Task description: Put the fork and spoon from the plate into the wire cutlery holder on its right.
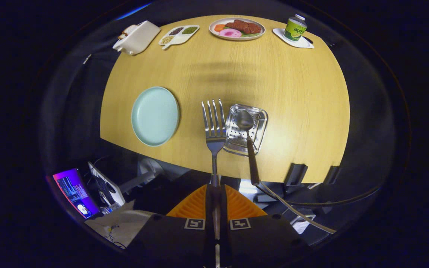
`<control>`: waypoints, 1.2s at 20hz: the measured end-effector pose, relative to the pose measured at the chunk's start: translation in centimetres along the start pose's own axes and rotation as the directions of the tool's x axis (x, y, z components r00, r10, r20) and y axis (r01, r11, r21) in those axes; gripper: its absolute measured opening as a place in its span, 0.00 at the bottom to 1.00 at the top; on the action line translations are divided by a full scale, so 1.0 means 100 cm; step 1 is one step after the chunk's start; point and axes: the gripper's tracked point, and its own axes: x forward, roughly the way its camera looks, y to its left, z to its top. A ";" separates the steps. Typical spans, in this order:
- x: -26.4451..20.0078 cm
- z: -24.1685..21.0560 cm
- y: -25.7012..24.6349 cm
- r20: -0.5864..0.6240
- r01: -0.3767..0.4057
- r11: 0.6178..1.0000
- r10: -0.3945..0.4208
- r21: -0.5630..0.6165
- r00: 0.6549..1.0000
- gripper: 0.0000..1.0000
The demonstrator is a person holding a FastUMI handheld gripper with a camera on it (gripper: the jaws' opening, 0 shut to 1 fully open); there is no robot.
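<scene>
Jaws are clamped by the gripper (214,195) on the fork (213,126) handle, tines pointing up-frame at centre, with the holder (245,130), already containing the spoon (247,137), just right of the tines.

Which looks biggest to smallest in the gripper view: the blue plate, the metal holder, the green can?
1. Blue plate
2. Metal holder
3. Green can

The can stands farthest from the camera, so its rank is unsure. The hand-held gripper is shut on the fork.
</scene>
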 end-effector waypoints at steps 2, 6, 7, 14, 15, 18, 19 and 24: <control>0.003 -0.008 -0.017 -0.077 0.029 0.999 -0.030 -0.014 0.997 0.09; 0.013 -0.001 -0.044 -0.196 0.076 0.995 -0.089 -0.070 0.977 0.09; 0.015 0.001 -0.046 -0.224 0.076 0.994 -0.090 -0.074 0.970 0.09; 0.035 0.012 -0.050 -0.399 0.067 0.988 -0.119 -0.142 0.909 0.09; 0.038 0.017 -0.049 -0.407 0.063 0.989 -0.113 -0.136 0.906 0.09; 0.039 0.025 -0.054 -0.436 0.091 0.987 -0.141 -0.133 0.889 0.09; 0.039 0.027 -0.057 -0.443 0.094 0.987 -0.145 -0.134 0.885 0.09; 0.047 0.037 -0.060 -0.413 0.098 0.990 -0.130 -0.098 0.902 0.12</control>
